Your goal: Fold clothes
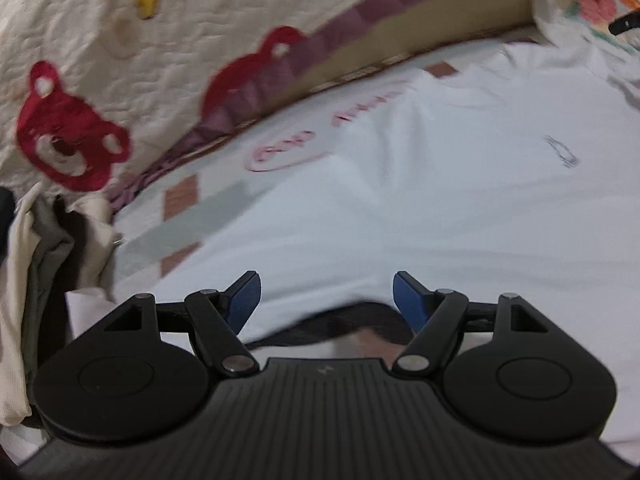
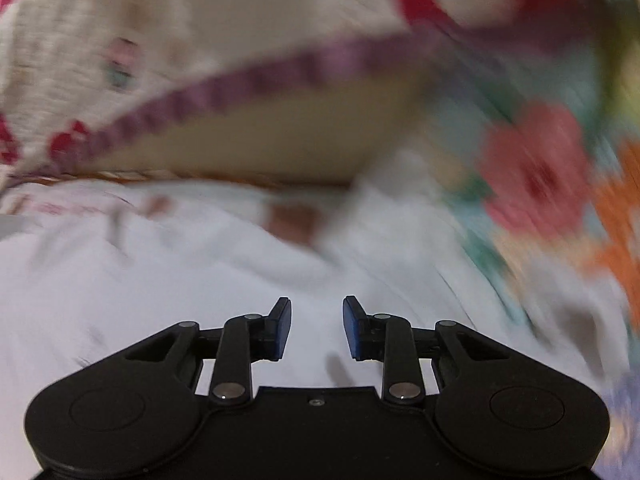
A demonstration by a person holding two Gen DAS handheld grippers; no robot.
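While two black claws with blue pads hover over a bed, one white T-shirt (image 1: 420, 200) lies spread flat ahead of and beneath both of them. Left claw (image 1: 326, 300) stands with its fingers spread wide, nothing between them, just above the shirt's near edge, where a dark strip of another fabric (image 1: 352, 320) shows below the hem. Right claw (image 2: 316, 328) also stands parted, with a narrower gap and only white cloth showing through it. One pink circled print (image 1: 286, 148) and a line of pink lettering mark the shirt ahead and to the left of the left claw; one small grey mark (image 1: 562, 152) sits ahead to its right. Soft creases run across the cloth. Beyond the shirt, one cream quilt (image 1: 120, 20) with two red bear faces and a purple checked border rises like a wall. One flowered cloth (image 2: 560, 184) bunches to the right of the right claw, blurred. One heap of beige and dark garments (image 1: 48, 248) sits to the left of the left claw, touching the checked bedsheet (image 1: 184, 216).
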